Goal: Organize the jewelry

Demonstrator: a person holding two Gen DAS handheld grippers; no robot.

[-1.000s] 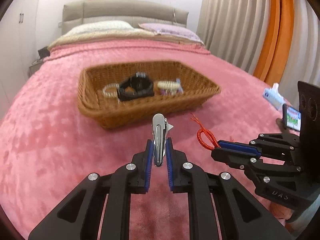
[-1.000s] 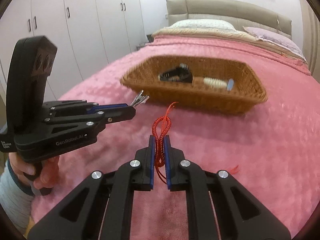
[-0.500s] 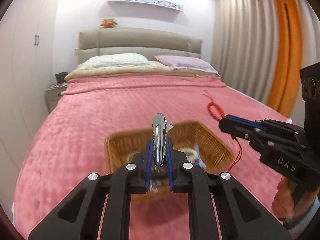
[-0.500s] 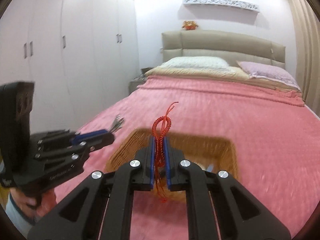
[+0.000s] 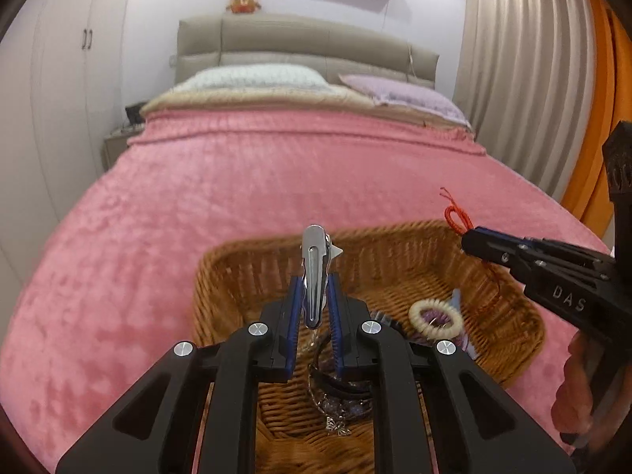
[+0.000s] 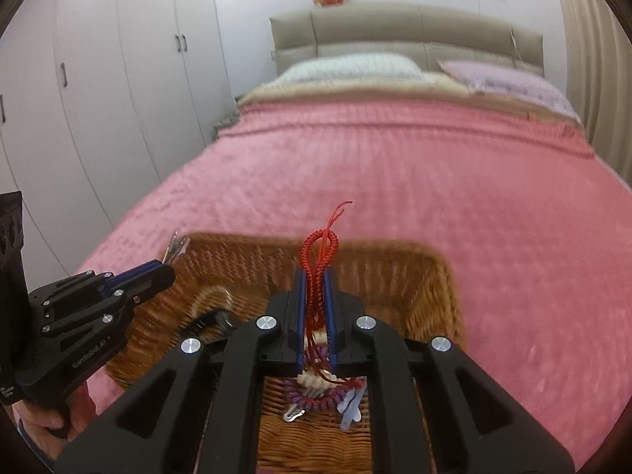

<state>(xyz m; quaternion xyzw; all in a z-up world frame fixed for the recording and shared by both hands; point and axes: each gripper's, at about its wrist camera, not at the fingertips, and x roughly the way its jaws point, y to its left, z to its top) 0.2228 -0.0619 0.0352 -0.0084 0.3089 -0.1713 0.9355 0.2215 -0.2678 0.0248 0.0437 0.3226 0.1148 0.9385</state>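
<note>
Both hand-held grippers hovered over the brown woven wicker basket (image 5: 237,272) on the pink bed: the left hand-held gripper (image 5: 315,308) clamped a silver metal hair clip (image 5: 314,276), long axis pointing away, the right hand-held gripper (image 6: 315,308) pinched a red braided cord bracelet (image 6: 319,264). The basket floor lay directly below each, equally near.
</note>
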